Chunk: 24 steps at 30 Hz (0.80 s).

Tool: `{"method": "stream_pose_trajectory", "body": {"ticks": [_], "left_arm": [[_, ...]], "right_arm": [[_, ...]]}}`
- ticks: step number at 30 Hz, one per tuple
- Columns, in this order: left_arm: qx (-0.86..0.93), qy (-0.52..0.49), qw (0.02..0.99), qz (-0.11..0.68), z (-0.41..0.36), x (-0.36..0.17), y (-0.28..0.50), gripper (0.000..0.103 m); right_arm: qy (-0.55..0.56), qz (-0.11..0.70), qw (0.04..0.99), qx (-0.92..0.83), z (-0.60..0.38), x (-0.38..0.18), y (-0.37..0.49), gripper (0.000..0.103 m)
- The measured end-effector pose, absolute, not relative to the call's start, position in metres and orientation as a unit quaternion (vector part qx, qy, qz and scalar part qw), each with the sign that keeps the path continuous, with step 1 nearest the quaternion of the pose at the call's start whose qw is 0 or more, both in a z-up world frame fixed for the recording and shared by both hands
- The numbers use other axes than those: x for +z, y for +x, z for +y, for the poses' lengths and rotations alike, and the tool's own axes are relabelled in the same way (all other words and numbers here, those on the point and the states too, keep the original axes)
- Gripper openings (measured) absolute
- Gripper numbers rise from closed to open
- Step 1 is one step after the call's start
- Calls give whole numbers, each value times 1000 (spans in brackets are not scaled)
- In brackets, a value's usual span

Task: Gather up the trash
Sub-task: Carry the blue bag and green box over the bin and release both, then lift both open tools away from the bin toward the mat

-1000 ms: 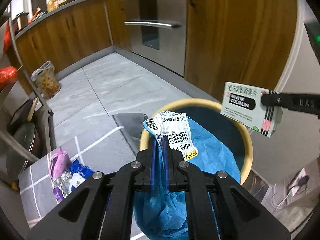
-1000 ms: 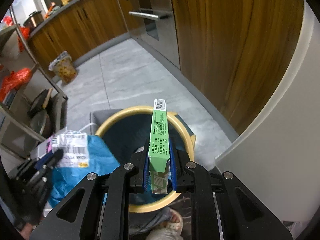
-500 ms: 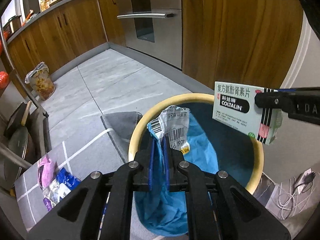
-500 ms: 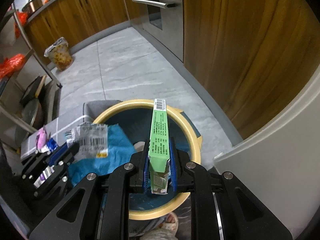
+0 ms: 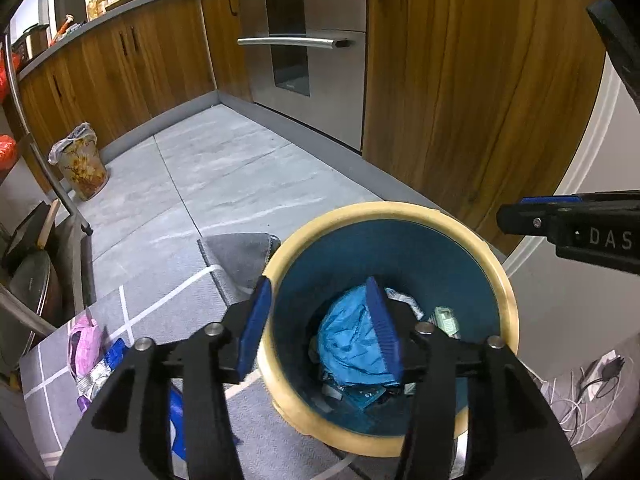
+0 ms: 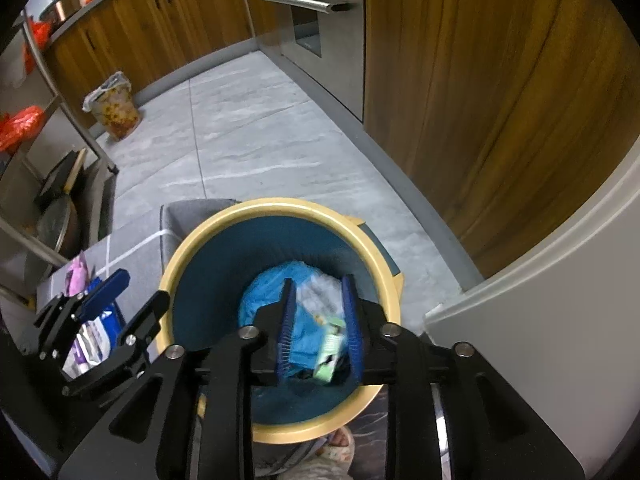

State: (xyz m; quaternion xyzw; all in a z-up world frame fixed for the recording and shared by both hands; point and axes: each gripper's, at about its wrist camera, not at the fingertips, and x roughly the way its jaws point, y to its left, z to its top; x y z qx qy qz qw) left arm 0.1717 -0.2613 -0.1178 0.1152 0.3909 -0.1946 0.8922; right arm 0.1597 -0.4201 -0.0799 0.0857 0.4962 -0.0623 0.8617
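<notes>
Both hand-held grippers, left (image 5: pixel 320 320) and right (image 6: pixel 318 320), have just been opening and stand spread, empty, above the round yellow-rimmed blue bin (image 5: pixel 508 292); crumpled blue plastic bag (image 5: pixel 348 340) and green carton (image 6: pixel 330 354) lie inside.

Both the left claw (image 5: pixel 318 330) and the right claw (image 6: pixel 320 328) are matte black, with ribbed blue pads, silver screws, and white "DAS" lettering at three o'clock.

A crumpled blue plastic bag (image 5: pixel 352 344) and a green cardboard box (image 6: pixel 330 346) are lying inside the round yellow-rimmed bin (image 5: pixel 510 300).
</notes>
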Motion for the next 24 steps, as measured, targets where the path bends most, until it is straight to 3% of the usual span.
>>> {"method": "stream_pose_trajectory", "body": {"ticks": [3,7,9,12,24], "left_arm": [[-196,111,896,382,-255,-112,166,58],[-202,113,906,356,-249,-102,152,76],[-201,119,910,342,-247,-98,144,82],[-204,122,917,319,-242,-88,131,90],[-185,106,932,292,-198,-59,99,96]], "right_arm": [[94,488,866,-63,-421,-76,156,46],[102,477,871,-64,-420,-71,151,61],[98,466,877,-64,-417,-65,147,72],[92,441,890,-66,-413,-55,142,81],[115,361,924,-63,-402,-22,120,91]]}}
